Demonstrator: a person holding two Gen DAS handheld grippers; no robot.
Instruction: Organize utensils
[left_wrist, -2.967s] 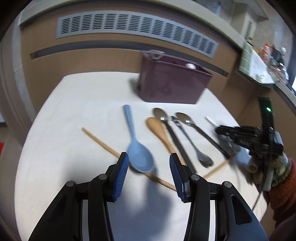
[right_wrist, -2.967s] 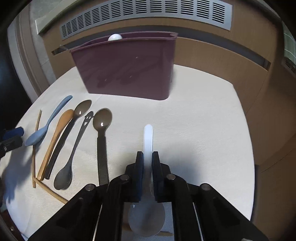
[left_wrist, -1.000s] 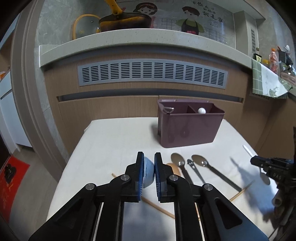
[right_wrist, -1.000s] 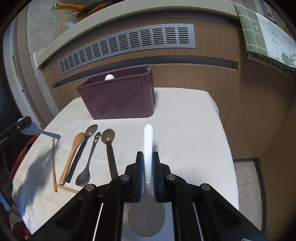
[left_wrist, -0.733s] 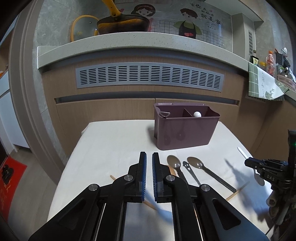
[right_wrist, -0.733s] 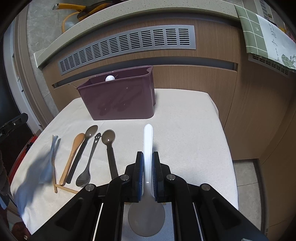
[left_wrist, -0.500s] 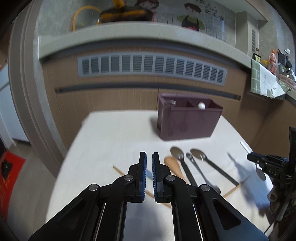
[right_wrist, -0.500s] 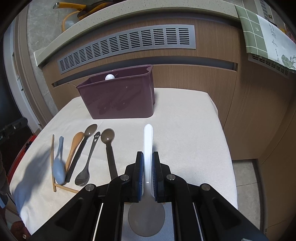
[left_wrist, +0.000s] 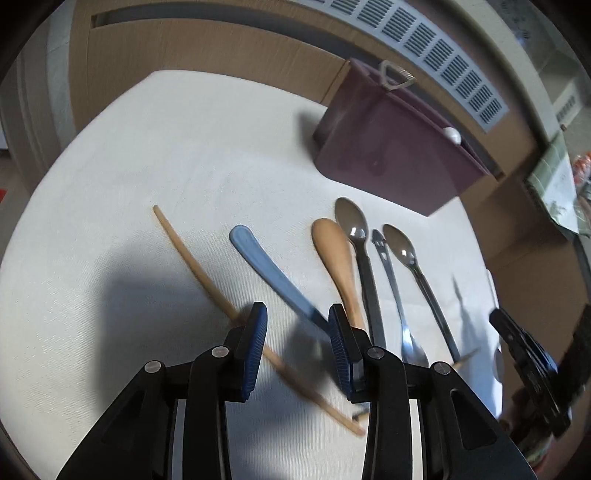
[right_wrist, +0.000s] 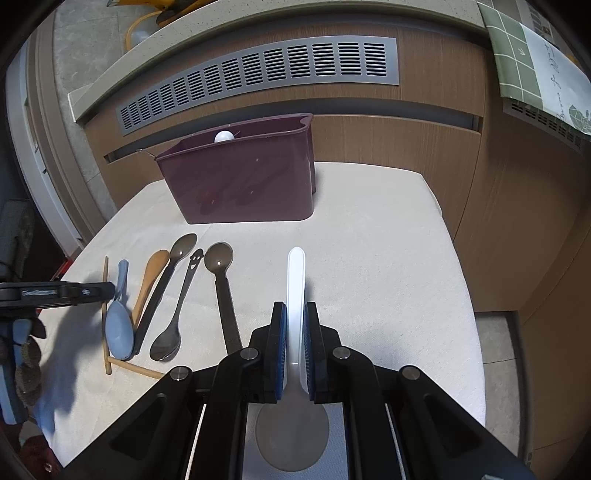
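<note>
The left gripper (left_wrist: 297, 332) hangs low over the white table (left_wrist: 129, 177), its jaws parted with nothing pressed between them; they have just been opening. The blue spoon (left_wrist: 273, 277) lies flat beneath them, its handle running up and left, beside a long wooden chopstick (left_wrist: 192, 258). Only the right wrist view shows the spoon's bowl (right_wrist: 119, 330), lying against the wooden spoon (right_wrist: 149, 280) and the dark spoons next to it (the left view hides that end behind a finger (left_wrist: 340, 347)).

The right gripper (right_wrist: 294, 347) is clamped tight on the handle of a white spoon (right_wrist: 295, 295), bowl toward the camera, handle pointing at the purple caddy (right_wrist: 243, 184). The left view alone looks down onto the caddy's rim, where a metal loop (left_wrist: 393, 75) and a white knob (left_wrist: 452, 134) stick out.

A second ago the left jaws were closed on the blue spoon up in the air; since then it has dropped out and landed on the table. The right gripper has not moved.
</note>
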